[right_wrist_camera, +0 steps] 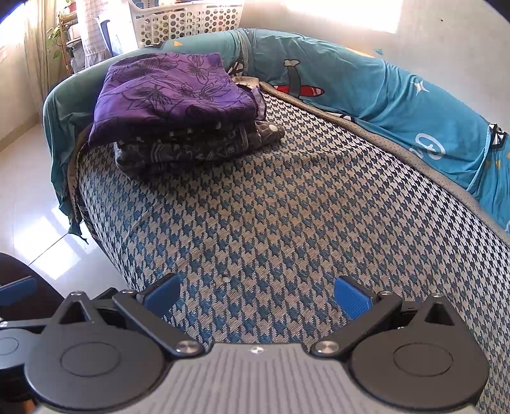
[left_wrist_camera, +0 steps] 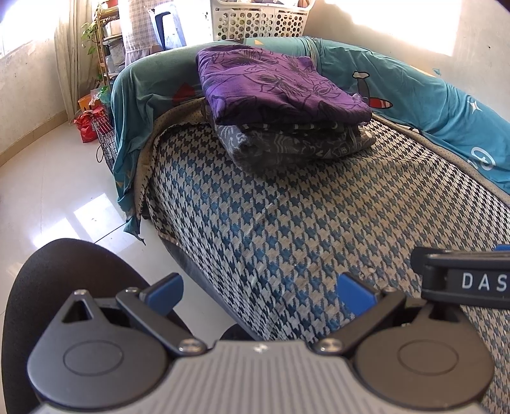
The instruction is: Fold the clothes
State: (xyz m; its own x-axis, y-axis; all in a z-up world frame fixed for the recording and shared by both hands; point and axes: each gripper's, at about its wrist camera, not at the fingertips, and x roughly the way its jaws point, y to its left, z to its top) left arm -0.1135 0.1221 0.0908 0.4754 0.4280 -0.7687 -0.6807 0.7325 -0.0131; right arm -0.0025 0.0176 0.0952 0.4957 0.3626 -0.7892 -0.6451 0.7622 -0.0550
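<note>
Left gripper (left_wrist_camera: 259, 291) and right gripper (right_wrist_camera: 257, 294) side by side above the sofa's near edge, fingers spread wide, gripping nothing. Folded clothes stacked at the far left end of the houndstooth seat cover (right_wrist_camera: 287, 207): purple floral garment (right_wrist_camera: 172, 89) on top, grey patterned pieces (right_wrist_camera: 191, 153) beneath, close to the teal-draped armrest (left_wrist_camera: 143, 82). Broad bare seat between grippers and stack. White laundry basket (left_wrist_camera: 259, 19) behind the armrest. Glossy floor (left_wrist_camera: 47, 197) open to the left.

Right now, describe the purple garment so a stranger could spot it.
On the houndstooth sofa, a folded pile sits at the far end by the teal armrest. The purple garment tops it, with dark flower outlines; below lie grey patterned pieces.
</note>
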